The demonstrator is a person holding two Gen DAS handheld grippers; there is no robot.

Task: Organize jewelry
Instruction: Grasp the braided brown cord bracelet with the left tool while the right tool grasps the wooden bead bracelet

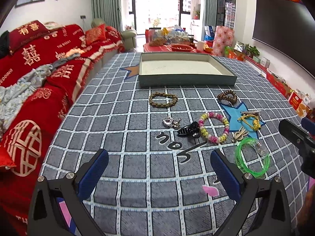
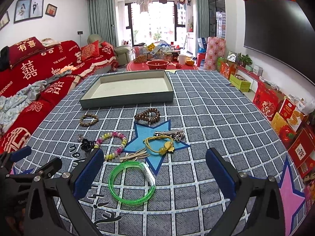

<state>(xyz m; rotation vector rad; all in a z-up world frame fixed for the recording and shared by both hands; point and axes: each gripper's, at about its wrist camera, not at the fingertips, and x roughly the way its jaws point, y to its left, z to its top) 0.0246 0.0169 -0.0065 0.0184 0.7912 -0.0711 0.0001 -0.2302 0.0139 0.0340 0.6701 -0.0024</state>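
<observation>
Jewelry lies spread on the checked tablecloth. A green bangle (image 2: 132,183) lies between my right gripper's open fingers; it also shows in the left wrist view (image 1: 252,160). Beyond it lie a pink-yellow bead bracelet (image 1: 214,126), a black hair claw (image 1: 189,130), a yellow flower hair tie (image 2: 160,145), a brown coil hair tie (image 2: 147,114), a braided brown bracelet (image 1: 163,99) and a silver charm (image 1: 170,122). An empty grey tray (image 1: 187,78) stands at the far side. My left gripper (image 1: 159,172) is open and empty, short of the pile. My right gripper (image 2: 155,172) is open and empty.
A red-covered sofa (image 1: 39,74) runs along the table's left edge. Boxes (image 2: 285,114) line the floor at the right under a wall TV (image 2: 275,27). A silver hair clip (image 2: 171,132) and a wooden clip (image 2: 135,155) lie on the blue star patch.
</observation>
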